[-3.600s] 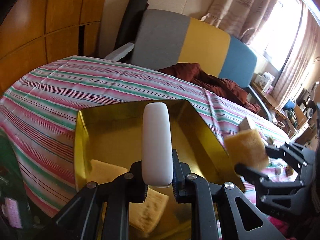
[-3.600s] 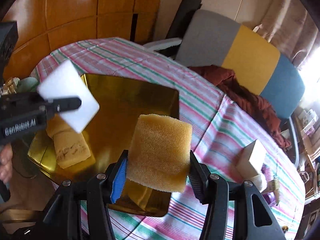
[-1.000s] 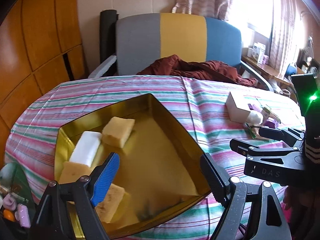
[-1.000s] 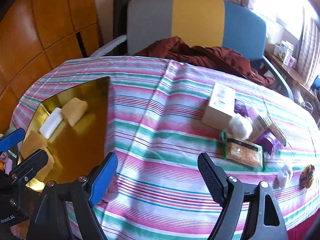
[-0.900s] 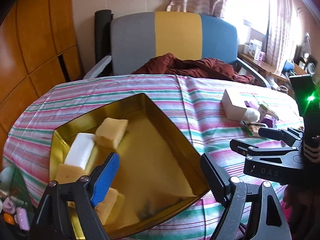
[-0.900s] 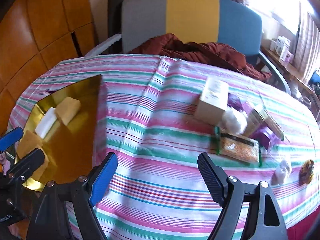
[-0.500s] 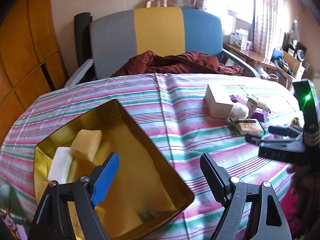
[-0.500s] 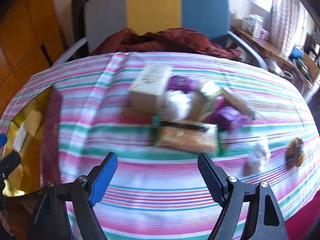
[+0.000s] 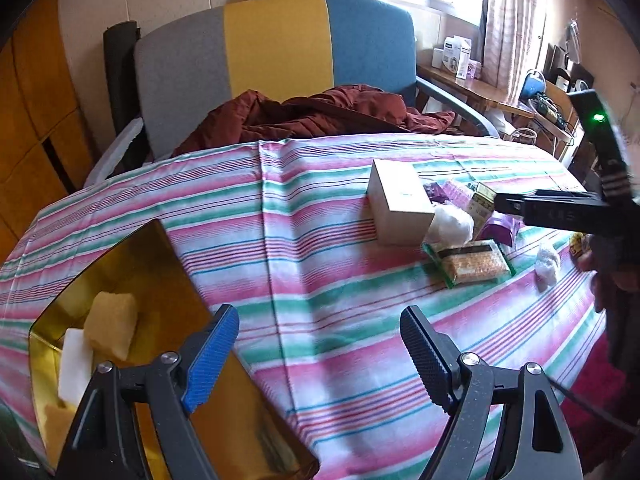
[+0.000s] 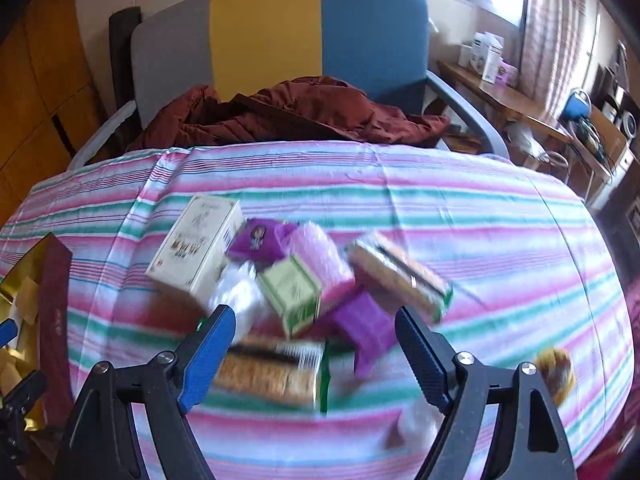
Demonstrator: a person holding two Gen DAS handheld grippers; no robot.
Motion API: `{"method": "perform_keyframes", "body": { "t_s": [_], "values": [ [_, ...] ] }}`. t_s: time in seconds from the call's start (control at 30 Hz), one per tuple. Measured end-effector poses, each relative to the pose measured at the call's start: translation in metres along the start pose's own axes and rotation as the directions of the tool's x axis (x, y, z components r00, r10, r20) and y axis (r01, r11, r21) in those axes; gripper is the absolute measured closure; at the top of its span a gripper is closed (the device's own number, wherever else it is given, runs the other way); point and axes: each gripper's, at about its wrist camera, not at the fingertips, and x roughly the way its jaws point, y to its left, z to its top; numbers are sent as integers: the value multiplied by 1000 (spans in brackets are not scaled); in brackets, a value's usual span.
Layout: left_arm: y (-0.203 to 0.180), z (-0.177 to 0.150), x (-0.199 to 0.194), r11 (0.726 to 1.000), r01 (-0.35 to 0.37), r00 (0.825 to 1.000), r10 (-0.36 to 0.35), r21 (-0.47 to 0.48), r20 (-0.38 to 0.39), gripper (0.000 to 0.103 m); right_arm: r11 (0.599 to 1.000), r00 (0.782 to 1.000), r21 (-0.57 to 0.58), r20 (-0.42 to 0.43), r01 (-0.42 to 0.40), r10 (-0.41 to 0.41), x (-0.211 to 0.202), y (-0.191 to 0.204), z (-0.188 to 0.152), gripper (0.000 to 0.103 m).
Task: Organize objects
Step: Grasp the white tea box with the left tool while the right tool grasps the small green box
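Hovering empty with jaws apart, the right tongs [image 10: 316, 344] hang above the clutter of packets [image 10: 296, 292] mid-table, while the left tongs [image 9: 320, 354], also apart, sit near the gold tray [image 9: 160, 264] holding sponges [image 9: 112, 324].

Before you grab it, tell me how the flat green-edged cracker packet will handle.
The cracker packet lies flat on the tablecloth, so open jaws probably need to pinch an edge. Its film wrapper looks glossy, likely slippery and crinkly. The contents seem thin and brittle; a hard squeeze may crack them.
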Motion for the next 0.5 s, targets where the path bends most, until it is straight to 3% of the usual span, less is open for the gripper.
{"method": "perform_keyframes", "body": {
  "t_s": [0.17, 0.23, 0.27, 0.37, 0.5],
  "values": [
    [-6, 14, 20, 1000, 11, 1000, -11, 2, -26, 20, 998, 999, -50, -21, -48, 47, 31, 2, 14, 20],
    [-10, 20, 28, 1000, 12, 999, -11, 12, -33, 20, 996, 997, -51, -33, -76, 74, 42, 2, 15, 37],
    [-11, 24, 31, 1000, 12, 999, -12, 17, -33, 20, 995, 995, -52, -52, -89, 86, 47, 1, 14, 58],
    [-18, 38, 42, 999, 30, 999, -30, 14, -29, 19, 992, 991, -59, -70, -114, 110, 48, 2, 12, 63],
    [-28, 58, 61, 999, 49, 998, -49, 14, -34, 20, 988, 988, -22, -31, -155, 154, 33, -8, 15, 63]
  ]
}}
